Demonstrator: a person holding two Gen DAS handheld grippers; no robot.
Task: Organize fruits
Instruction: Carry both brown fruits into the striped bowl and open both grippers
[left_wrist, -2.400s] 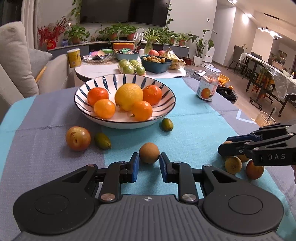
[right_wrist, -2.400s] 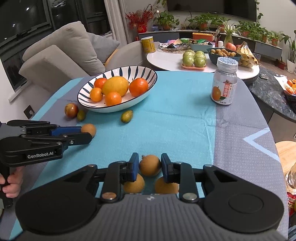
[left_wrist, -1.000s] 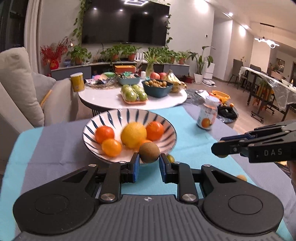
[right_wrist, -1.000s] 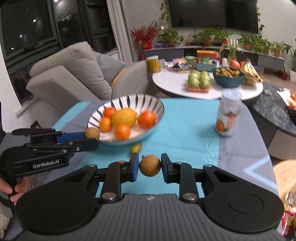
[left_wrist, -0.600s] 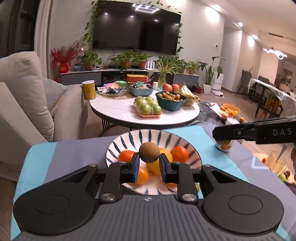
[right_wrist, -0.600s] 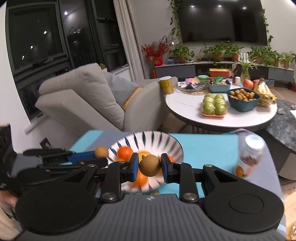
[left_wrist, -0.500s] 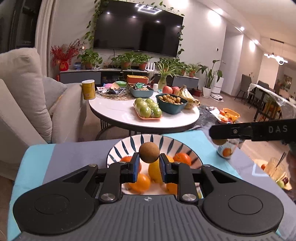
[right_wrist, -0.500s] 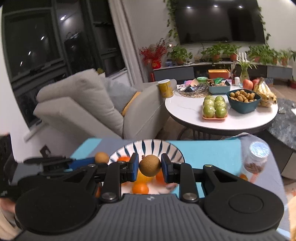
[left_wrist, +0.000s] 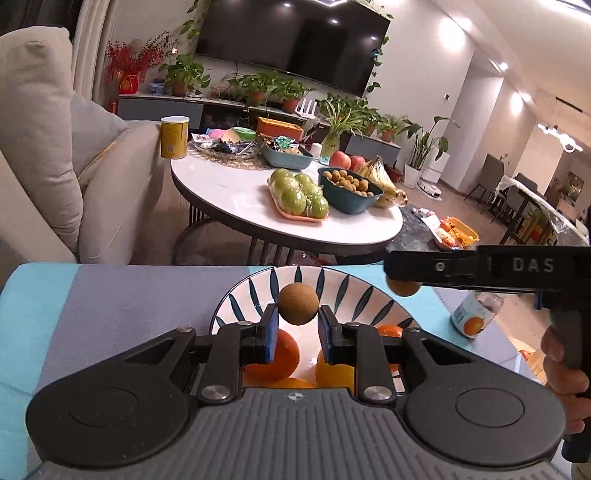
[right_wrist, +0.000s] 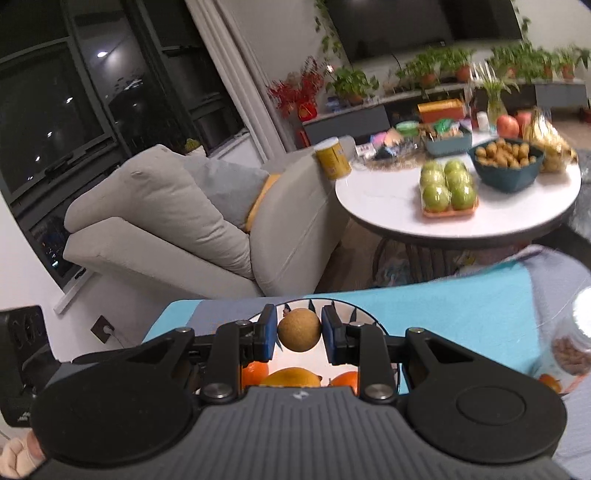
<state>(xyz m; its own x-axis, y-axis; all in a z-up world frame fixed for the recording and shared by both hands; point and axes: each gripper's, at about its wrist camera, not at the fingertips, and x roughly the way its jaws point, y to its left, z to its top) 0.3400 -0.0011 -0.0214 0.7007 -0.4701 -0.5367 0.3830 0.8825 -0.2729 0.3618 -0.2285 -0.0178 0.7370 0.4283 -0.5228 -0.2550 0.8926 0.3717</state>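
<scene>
Brown, rough-skinned round fruit (left_wrist: 298, 303) sits clamped in left gripper (left_wrist: 297, 330).

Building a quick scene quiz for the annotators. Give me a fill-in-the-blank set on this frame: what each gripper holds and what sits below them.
1. The left gripper is shut on a small round ____ fruit.
2. Both grippers hang over the striped ____, which already holds fruit.
3. The fruits in the striped dish below the left gripper are mostly ____ in colour.
4. The right gripper holds ____ small round fruit between its pads.

Missing words: brown; bowl; orange; one
</scene>
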